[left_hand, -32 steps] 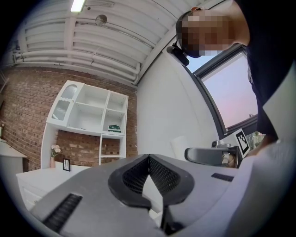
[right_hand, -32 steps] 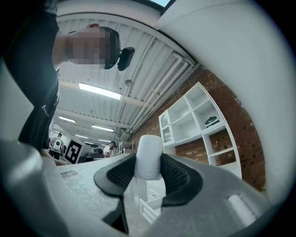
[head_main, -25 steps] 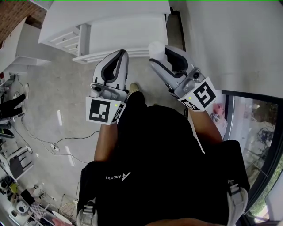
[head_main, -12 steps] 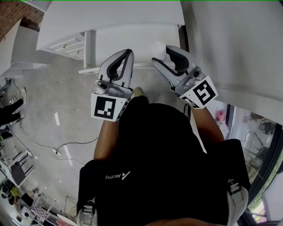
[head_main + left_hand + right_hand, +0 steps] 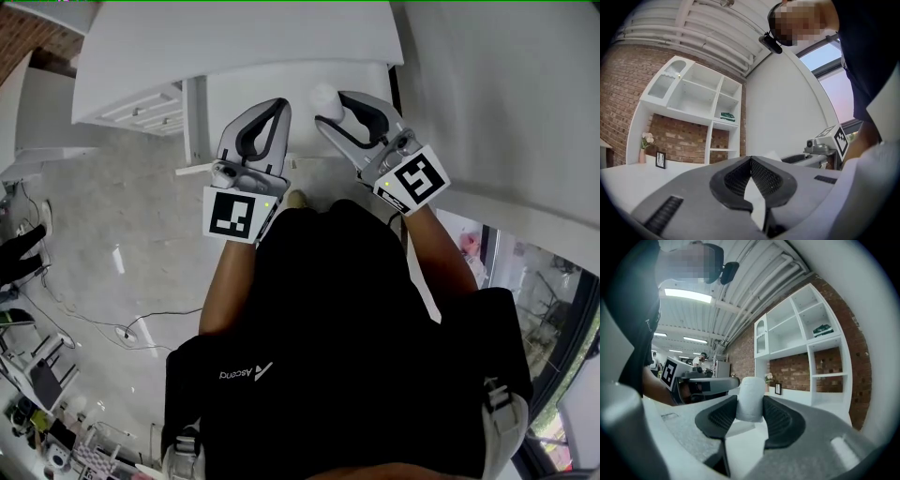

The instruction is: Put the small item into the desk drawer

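Note:
A small white cylinder-shaped item (image 5: 751,389) (image 5: 322,95) is pinched between the dark pads of my right gripper (image 5: 750,403) (image 5: 330,106), which is shut on it. In the head view it hangs over the pulled-out white drawer (image 5: 300,80) under the white desk top (image 5: 234,33). My left gripper (image 5: 274,106) (image 5: 751,160) hovers beside it, over the drawer's left part. Its jaws are shut tip to tip with nothing between them. Each gripper shows in the other's view: the right gripper (image 5: 825,144) and the left gripper (image 5: 701,380).
A white unit with several drawer fronts (image 5: 141,101) stands left of the drawer. A white wall (image 5: 497,84) runs along the right, with a window (image 5: 553,281) lower down. Cables (image 5: 112,328) lie on the concrete floor. White shelves (image 5: 698,93) hang on a brick wall.
The person has stepped toward the desk. Both grippers moved forward from the drawer's front edge to over the drawer, the right one still holding the white item.

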`<act>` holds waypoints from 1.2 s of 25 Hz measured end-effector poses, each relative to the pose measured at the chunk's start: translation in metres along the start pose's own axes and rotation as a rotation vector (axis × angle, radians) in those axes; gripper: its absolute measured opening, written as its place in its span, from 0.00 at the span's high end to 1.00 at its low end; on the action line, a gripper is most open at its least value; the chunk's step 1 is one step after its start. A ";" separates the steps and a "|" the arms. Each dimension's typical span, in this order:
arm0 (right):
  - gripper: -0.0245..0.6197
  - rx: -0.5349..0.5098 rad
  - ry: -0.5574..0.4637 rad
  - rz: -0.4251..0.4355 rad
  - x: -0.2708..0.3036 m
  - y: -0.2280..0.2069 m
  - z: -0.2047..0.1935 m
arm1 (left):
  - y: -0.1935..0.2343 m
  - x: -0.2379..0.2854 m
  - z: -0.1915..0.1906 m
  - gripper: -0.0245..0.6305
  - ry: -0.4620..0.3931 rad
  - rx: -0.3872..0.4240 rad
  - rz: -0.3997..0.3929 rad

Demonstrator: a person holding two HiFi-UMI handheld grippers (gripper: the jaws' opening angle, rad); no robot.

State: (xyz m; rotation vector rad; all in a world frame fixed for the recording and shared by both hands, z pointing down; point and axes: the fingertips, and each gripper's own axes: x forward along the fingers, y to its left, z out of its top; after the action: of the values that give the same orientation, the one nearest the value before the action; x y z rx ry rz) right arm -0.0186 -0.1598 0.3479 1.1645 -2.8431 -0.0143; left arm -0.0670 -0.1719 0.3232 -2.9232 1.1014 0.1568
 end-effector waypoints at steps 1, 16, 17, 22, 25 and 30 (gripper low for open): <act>0.70 -0.002 0.025 0.002 0.008 -0.004 -0.007 | 0.005 0.003 -0.004 0.96 0.002 -0.003 -0.001; 0.70 -0.003 0.520 0.034 0.070 -0.055 -0.167 | 0.055 0.027 -0.043 0.96 0.022 -0.007 0.099; 0.70 0.004 0.552 0.036 0.071 -0.057 -0.177 | 0.057 0.028 -0.043 0.96 0.021 -0.013 0.110; 0.70 0.025 0.695 0.044 0.077 -0.068 -0.230 | 0.063 0.033 -0.050 0.96 0.014 -0.037 0.149; 0.70 0.030 0.781 0.055 0.082 -0.072 -0.261 | 0.067 0.033 -0.057 0.96 0.039 -0.047 0.161; 0.70 0.018 0.916 0.090 0.085 -0.076 -0.311 | 0.074 0.032 -0.059 0.96 0.055 -0.037 0.181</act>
State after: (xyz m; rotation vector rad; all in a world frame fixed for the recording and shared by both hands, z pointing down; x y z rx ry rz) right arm -0.0053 -0.2682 0.6605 0.7501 -2.0640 0.4301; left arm -0.0865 -0.2521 0.3806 -2.8725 1.3857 0.1006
